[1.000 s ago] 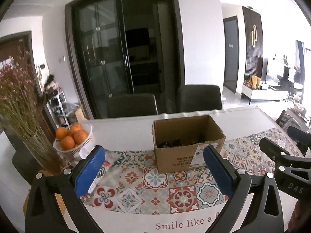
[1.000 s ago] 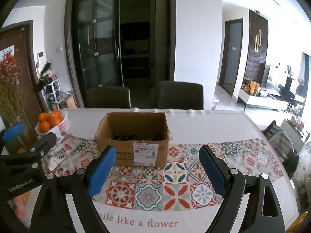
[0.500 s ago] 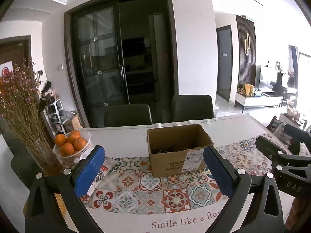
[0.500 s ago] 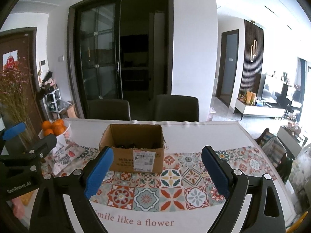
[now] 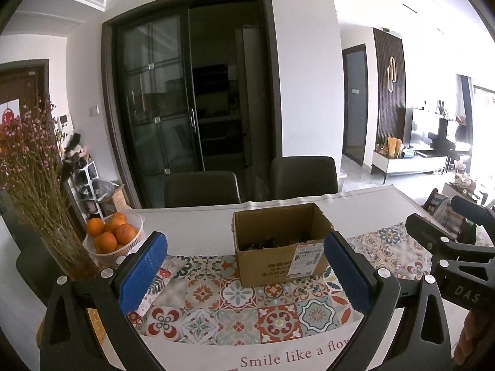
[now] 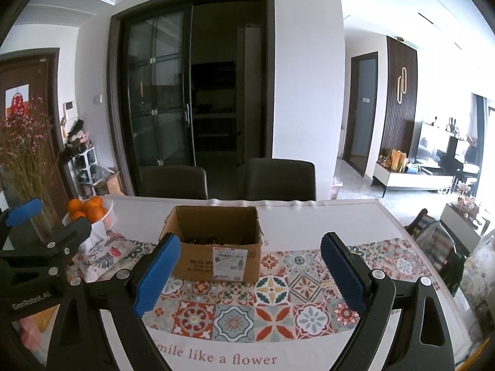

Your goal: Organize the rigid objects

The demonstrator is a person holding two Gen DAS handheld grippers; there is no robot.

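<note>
An open cardboard box [image 5: 278,247] with dark small objects inside stands on the patterned table runner [image 5: 235,306]; it also shows in the right wrist view [image 6: 213,247]. My left gripper [image 5: 244,269] is open and empty, held back from the box near the table's front edge. My right gripper [image 6: 247,269] is open and empty, also well short of the box. The right gripper shows at the right of the left wrist view [image 5: 448,247]; the left gripper shows at the left of the right wrist view [image 6: 40,235].
A white basket of oranges [image 5: 114,238] and a glass vase of dried flowers [image 5: 34,185] stand at the table's left. A patterned pouch [image 6: 105,250] lies by the basket. Two dark chairs [image 5: 201,188] stand behind the table.
Both grippers have drawn back and up from the box, which now looks smaller and farther. Both stay open and empty.
</note>
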